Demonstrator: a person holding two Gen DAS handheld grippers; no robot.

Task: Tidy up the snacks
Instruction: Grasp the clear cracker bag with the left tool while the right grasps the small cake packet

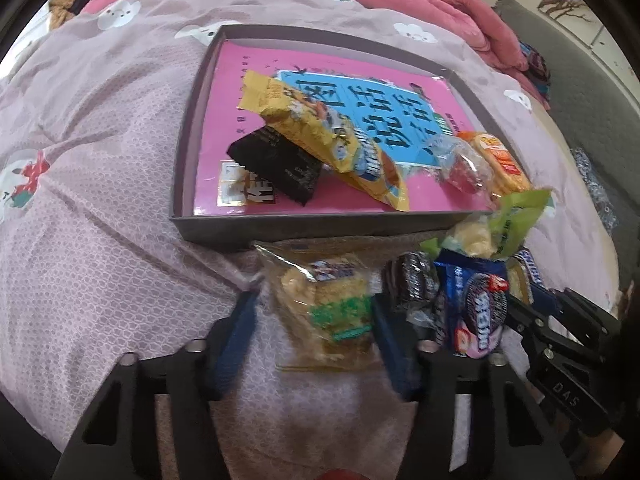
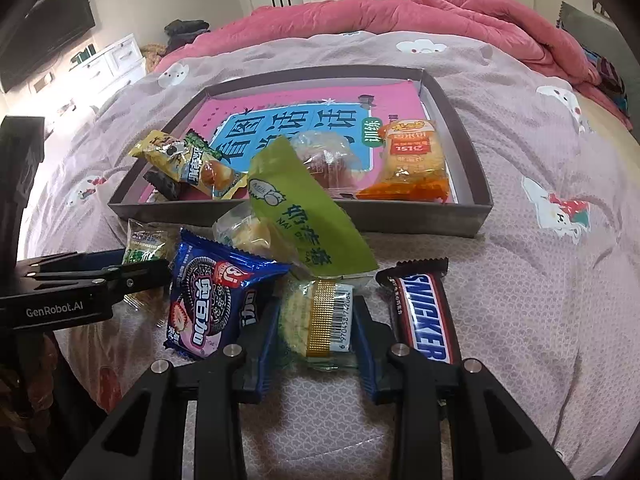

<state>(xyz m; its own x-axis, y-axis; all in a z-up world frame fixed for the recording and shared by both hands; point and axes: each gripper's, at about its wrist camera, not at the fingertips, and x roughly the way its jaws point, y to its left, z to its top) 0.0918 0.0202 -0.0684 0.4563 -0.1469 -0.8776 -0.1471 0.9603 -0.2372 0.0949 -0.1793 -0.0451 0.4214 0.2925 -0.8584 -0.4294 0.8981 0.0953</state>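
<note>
Both grippers are working the loose snack pile on the bed [image 2: 500, 300], just in front of the tray's [image 2: 472, 216] near wall. The right gripper [image 2: 316, 344] is clamping the clear-wrapped round cake with the gold barcode strip [image 2: 320, 320], jaws nearly closed with a pad on each side, pack's long axis running along the fingers toward the tray. The left gripper [image 1: 316, 312] is sitting about half open around the green-labelled rice cracker pack [image 1: 332, 304]; the right pad looks against its edge, the left pad is standing clear, so no grip yet in my read. That pack is also lying lengthwise between the fingers, tray straight ahead. The Oreo pack [image 2: 212, 300] and Snickers bar [image 2: 424, 316] are flanking the right gripper. Next move for both: forward over the near wall.
</note>
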